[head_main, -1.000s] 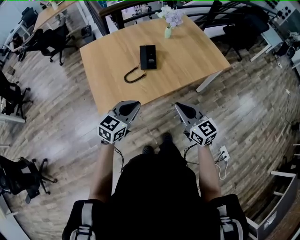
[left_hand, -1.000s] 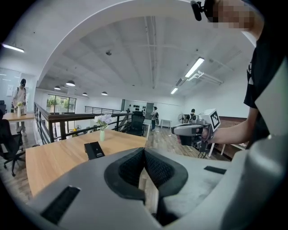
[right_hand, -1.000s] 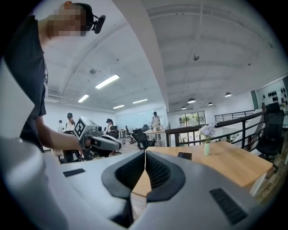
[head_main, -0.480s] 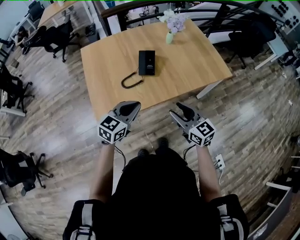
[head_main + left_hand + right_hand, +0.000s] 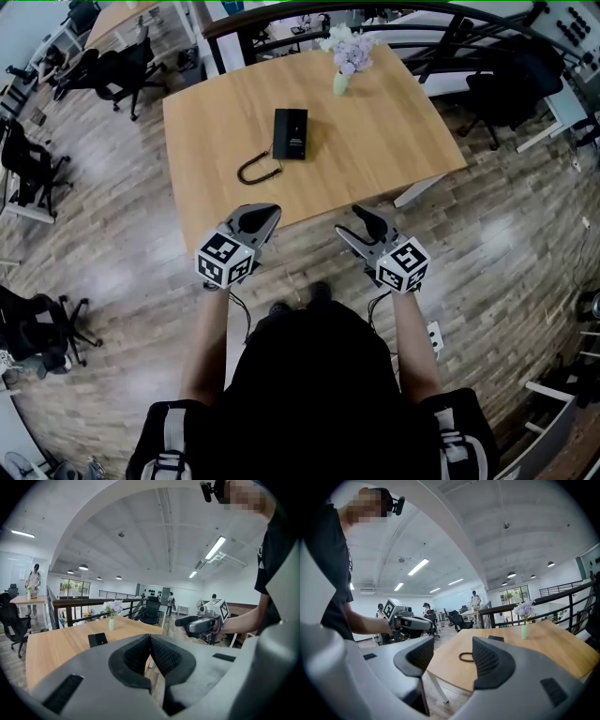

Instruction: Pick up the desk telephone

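While the phone [image 5: 291,134] lies upper centre, inside the table [image 5: 375,122] edges, the left gripper [image 5: 268,212] is closed; the right gripper [image 5: 352,222], empty, has just been opening.

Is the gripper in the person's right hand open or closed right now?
Open. The right gripper shows a clear gap between its pads with nothing in it; its jaws have just been opening.

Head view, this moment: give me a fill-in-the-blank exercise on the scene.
The desk telephone lies flat on the wooden ___.
The left gripper has its jaws ___, with nothing between them.
The vase beyond the telephone holds ___.
Missing words: table; shut; flowers.
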`<state>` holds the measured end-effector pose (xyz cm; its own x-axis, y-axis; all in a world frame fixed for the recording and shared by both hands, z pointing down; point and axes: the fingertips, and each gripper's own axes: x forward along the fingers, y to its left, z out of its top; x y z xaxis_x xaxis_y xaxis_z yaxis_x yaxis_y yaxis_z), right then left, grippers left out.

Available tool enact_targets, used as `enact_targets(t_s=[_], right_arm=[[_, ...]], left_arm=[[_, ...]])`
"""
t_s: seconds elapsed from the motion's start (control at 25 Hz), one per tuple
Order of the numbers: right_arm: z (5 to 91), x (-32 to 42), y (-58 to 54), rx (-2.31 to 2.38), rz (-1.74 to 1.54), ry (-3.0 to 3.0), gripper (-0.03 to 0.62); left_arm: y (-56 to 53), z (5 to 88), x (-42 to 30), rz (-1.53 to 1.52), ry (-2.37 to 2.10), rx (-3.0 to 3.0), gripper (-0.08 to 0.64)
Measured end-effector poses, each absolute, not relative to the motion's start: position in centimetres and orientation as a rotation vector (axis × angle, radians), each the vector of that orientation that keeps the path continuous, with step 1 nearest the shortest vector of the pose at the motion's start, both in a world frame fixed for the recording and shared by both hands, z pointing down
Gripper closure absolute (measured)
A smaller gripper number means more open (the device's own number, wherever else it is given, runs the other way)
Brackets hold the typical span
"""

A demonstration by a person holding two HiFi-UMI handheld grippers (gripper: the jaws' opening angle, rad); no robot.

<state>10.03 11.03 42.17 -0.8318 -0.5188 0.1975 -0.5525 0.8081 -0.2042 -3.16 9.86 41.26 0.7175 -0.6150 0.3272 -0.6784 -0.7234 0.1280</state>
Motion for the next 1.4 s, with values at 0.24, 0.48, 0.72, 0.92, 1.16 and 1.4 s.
enact_targets(t_s=[0.24, 0.48, 0.72, 0.92, 1.16, 1.4], right_arm=[[43.0, 10.0, 9.9, 0.75, 0.315, -2.851, 0.238], [43.2, 10.5, 8.6, 0.664, 0.347, -2.876, 0.224], [43.4, 11.4, 7.4, 0.58, 0.39, -2.894, 0.229], [43.3, 12.2, 6.1, 0.583, 0.409, -2.909, 0.317], [43.4, 13.7, 4.6, 0.631, 0.418, -2.929, 0.485], [43.5, 14.4, 3.7, 0.681, 0.45, -2.96, 0.554]], left_arm=[[9.3, 41.8, -2.4, 0.387, -1.09, 2.644, 0.538], [8.8, 42.4, -1.7, 0.395, -1.144, 2.606, 0.538], [8.1, 42.6, -0.7, 0.404, -1.198, 2.577, 0.538], [7.9, 42.9, 0.0, 0.409, -1.231, 2.551, 0.538], [7.6, 43.5, 0.5, 0.422, -1.251, 2.522, 0.538], [6.5, 44.1, 1.0, 0.429, -1.236, 2.537, 0.538]])
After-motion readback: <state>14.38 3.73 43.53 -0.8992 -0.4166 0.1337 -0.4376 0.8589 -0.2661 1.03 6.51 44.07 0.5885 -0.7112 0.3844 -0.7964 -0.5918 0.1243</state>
